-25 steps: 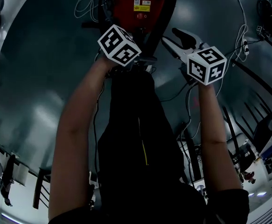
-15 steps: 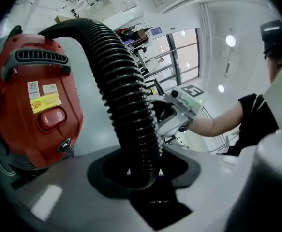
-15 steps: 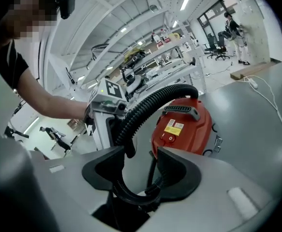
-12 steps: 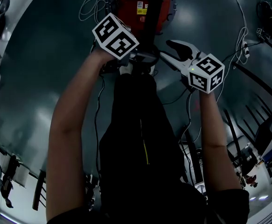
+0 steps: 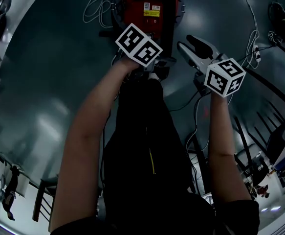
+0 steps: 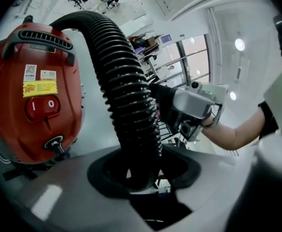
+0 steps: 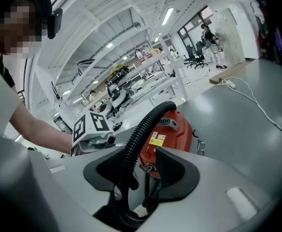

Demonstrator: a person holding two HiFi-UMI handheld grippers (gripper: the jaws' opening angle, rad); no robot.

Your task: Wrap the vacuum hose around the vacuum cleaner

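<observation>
Right gripper (image 7: 141, 177) jaws just closing around hose (image 6: 131, 105), left gripper (image 6: 144, 174) clamping it

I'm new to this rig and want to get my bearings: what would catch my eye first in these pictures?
The red vacuum cleaner stands out first, filling the left of the left gripper view. Next comes the thick black ribbed hose, arching over it and down into the left gripper, whose jaws are shut on it.

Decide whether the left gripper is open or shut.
Shut on the hose: the left gripper clamps its ribbed black length, jaws against both sides.
</observation>
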